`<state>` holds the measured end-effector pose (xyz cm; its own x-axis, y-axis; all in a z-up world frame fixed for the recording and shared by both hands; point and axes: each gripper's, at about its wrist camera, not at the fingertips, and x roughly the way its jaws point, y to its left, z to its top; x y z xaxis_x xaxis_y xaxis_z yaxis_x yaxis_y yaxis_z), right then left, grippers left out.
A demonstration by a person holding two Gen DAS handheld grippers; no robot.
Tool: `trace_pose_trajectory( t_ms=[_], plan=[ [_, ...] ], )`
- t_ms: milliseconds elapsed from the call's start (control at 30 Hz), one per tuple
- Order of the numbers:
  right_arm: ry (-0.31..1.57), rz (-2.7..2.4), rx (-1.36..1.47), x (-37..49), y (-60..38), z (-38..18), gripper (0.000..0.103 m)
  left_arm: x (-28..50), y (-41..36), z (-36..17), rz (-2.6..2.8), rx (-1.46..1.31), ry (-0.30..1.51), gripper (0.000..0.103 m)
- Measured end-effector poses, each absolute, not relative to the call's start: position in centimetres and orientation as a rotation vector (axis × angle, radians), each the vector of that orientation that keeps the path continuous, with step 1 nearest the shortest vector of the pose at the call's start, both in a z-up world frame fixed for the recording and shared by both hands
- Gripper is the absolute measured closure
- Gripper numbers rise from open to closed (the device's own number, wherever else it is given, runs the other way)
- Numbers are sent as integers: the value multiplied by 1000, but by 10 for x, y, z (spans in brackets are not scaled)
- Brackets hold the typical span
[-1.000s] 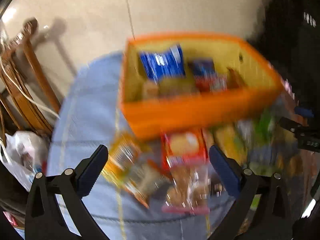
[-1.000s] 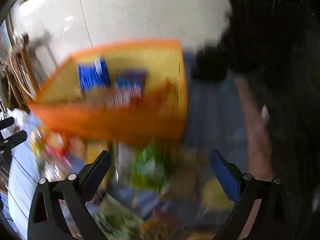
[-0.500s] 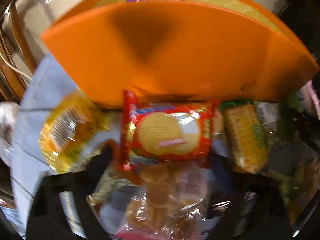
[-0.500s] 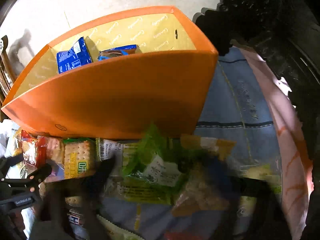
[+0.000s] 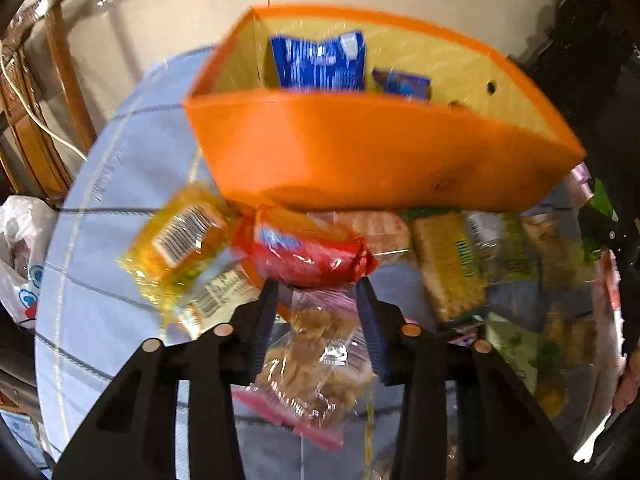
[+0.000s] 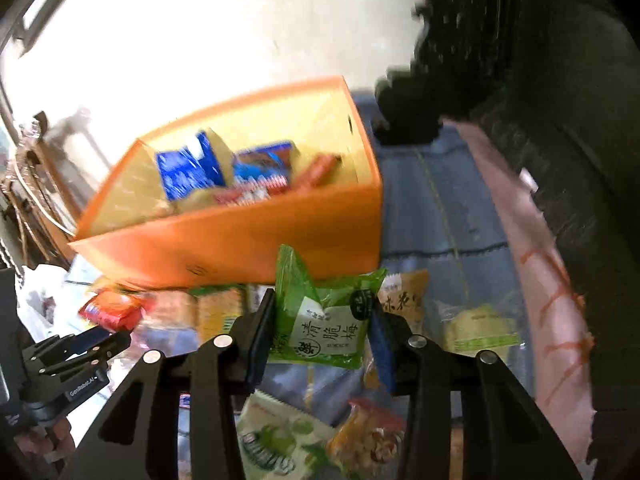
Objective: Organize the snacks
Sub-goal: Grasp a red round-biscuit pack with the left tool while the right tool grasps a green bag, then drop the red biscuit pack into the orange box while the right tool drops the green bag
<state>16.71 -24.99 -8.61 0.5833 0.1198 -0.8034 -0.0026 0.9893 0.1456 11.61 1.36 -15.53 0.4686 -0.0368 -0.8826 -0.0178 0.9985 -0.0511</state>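
An orange box [image 5: 372,152] with a yellow inside stands on a blue cloth and holds blue snack packs [image 5: 320,62]; it also shows in the right wrist view [image 6: 240,236]. My left gripper [image 5: 318,294] is shut on a red biscuit pack [image 5: 308,252], lifted just in front of the box. My right gripper [image 6: 322,308] is shut on a green plum snack pack [image 6: 324,320], also held in front of the box. The left gripper shows at the left of the right wrist view [image 6: 80,344].
Loose snacks lie before the box: a yellow pack [image 5: 176,244], a clear bag of cookies [image 5: 316,368], a cracker pack [image 5: 448,264], and green and orange packs [image 6: 276,440]. A wooden chair [image 5: 44,92] stands at the left. A pink cloth [image 6: 552,304] lies at the right.
Both grippers dipped to the snack pile, closed, and rose. The left now holds the red biscuit pack, the right the green pack. The box sits lower in view again.
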Motion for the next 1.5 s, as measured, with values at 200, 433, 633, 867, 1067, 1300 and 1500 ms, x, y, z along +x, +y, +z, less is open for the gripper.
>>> trace_pose_trajectory(
  t_ms=[200,433,633,867,1067,1300,1500],
  plan=[
    [877,92,129,150,-252,-47,60,107,16,-121,-43,-62,1000,72],
    [825,107,140,142,-256,-28,60,107,42,-126,83,2,974,8],
    [831,118,145,141,-256,-32,60,109,68,-149,64,89,1037,4],
    [852,122,146,145,-252,-39,60,133,67,-161,107,-8,1109,4],
    [856,137,148,147,-253,-43,60,169,58,-178,275,-313,1257,4],
    [870,132,176,144,-265,-51,59,200,47,-199,295,-394,1369,44],
    [858,99,219,140,-281,-49,59,182,40,-190,252,-293,1339,60]
  ],
)
